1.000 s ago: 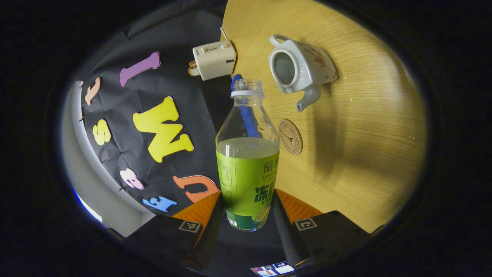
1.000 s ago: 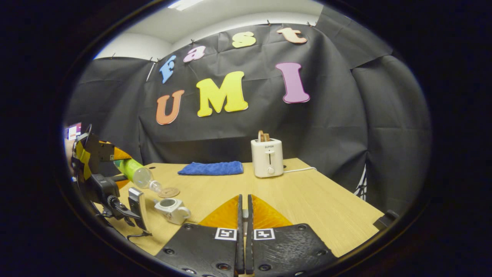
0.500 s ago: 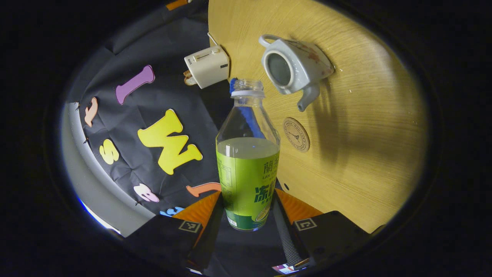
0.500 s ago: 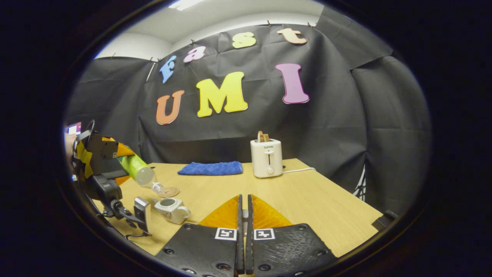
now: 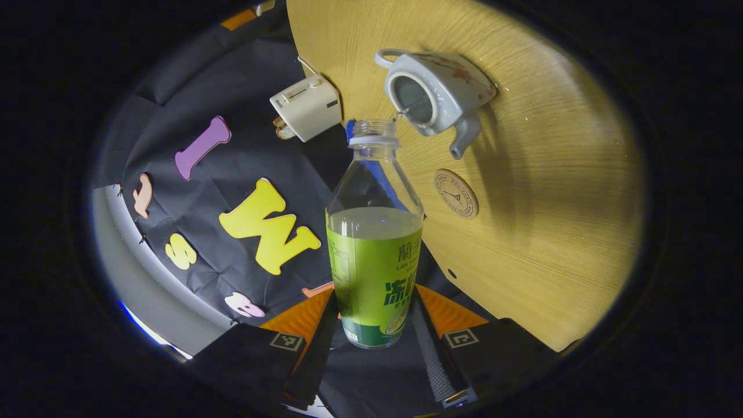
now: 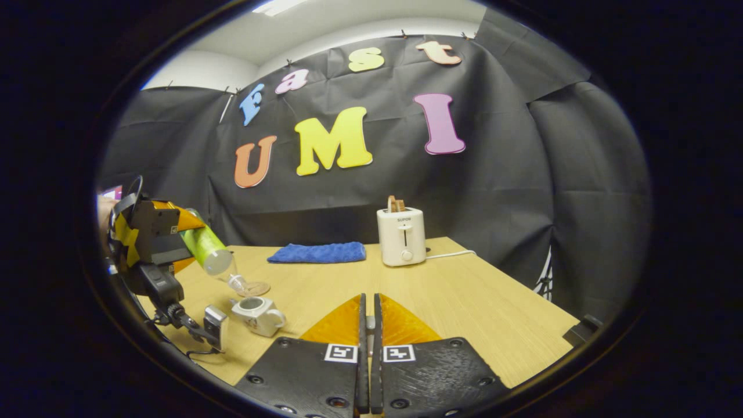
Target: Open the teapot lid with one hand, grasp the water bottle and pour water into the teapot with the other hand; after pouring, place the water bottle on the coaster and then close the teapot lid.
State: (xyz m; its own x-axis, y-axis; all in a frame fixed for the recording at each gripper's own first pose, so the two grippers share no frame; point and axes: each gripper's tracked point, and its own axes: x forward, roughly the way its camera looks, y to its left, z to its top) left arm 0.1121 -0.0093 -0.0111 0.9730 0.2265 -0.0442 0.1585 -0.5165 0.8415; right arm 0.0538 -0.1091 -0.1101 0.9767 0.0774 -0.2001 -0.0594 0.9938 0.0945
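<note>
Gripping the water bottle [image 5: 374, 255] between both fingers, the left hand-held gripper [image 5: 374, 325] holds it tilted, open mouth just above the lidless teapot [image 5: 435, 96] ahead on the surface [image 5: 551, 220]. Coaster [image 5: 456, 193]: beside the bottle's shoulder, near the spout. Right hand-held gripper [image 6: 368, 348]: fingers nearly together; I cannot tell whether anything sits between them. Toaster [image 6: 400, 237]: beyond it.

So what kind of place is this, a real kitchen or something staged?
Probably staged: a recording booth rather than a kitchen. Black cloth hangs as the wall behind a bare wooden table holding just a few props, such as a toaster and a teapot.
</note>
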